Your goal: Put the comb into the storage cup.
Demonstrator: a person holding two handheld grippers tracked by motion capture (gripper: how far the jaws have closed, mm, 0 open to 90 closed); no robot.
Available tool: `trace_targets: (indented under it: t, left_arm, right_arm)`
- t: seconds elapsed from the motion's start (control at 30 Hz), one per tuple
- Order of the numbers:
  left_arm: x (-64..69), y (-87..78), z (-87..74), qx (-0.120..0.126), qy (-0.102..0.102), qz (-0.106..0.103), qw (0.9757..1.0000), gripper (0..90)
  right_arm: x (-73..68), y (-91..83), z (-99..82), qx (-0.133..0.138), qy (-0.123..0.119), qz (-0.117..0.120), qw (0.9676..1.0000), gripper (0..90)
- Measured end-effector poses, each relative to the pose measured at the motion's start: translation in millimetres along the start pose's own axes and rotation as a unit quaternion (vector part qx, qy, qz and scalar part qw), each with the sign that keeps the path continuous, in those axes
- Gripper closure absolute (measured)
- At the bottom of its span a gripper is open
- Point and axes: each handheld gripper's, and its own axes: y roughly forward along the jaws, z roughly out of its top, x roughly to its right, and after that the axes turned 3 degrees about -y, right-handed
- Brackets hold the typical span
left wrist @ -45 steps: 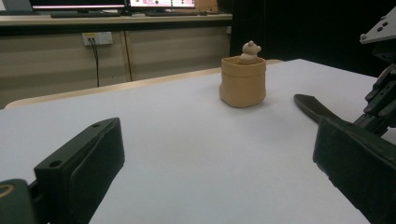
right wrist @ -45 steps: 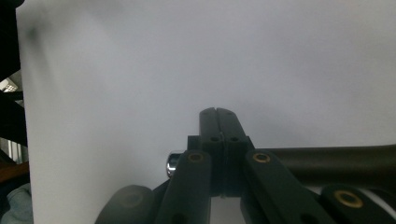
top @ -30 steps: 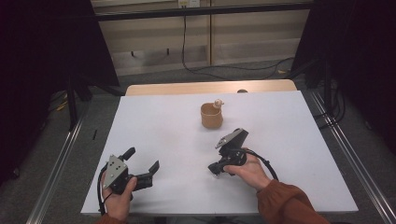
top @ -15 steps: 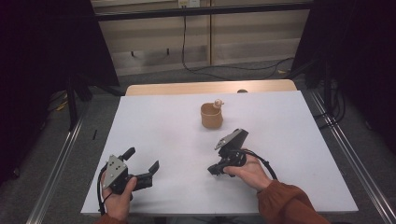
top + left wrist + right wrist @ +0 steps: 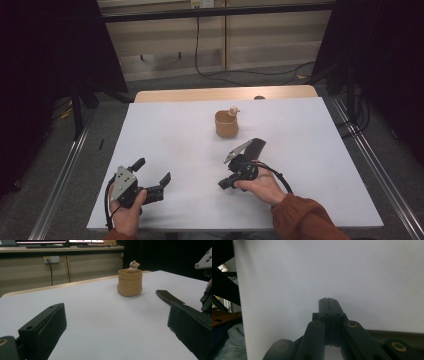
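A small tan pot with a little bear figure in it stands upright on the white table, right of the middle. In the left gripper view the pot and the bear are ahead, well beyond the jaws. My left gripper rests near the front left edge, open, with nothing between its fingers. My right gripper lies in a hand in front of the pot, tips turned towards the front left. Its jaws are pressed together over bare table, with nothing in them.
A strip of wooden tabletop shows past the white sheet's far edge. Metal rails run along both sides of the table. Cables lie on the floor behind. A black part of the right gripper lies low at the right in the left gripper view.
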Motion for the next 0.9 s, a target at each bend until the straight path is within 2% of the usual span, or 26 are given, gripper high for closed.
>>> trace_targets:
  t: [0.17, 0.3, 0.9]
  left_arm:
    - [-0.6, -0.3, 0.4, 0.000, 0.003, 0.000, 1.0000, 2.2]
    - [-0.7, -0.5, 0.3, 0.000, 0.004, 0.000, 1.0000, 2.2]
    - [-0.5, -0.7, 0.1, 0.000, 0.002, 0.002, 1.0000, 2.1]
  right_arm:
    - [1.3, 1.9, -2.4, -0.021, 0.001, -0.006, 0.9998, 90.0]
    - [0.6, 1.5, -3.5, -0.033, 0.003, -0.003, 0.9995, 90.0]
    - [1.1, -5.0, -11.1, -0.041, 0.009, 0.005, 0.9991, 90.0]
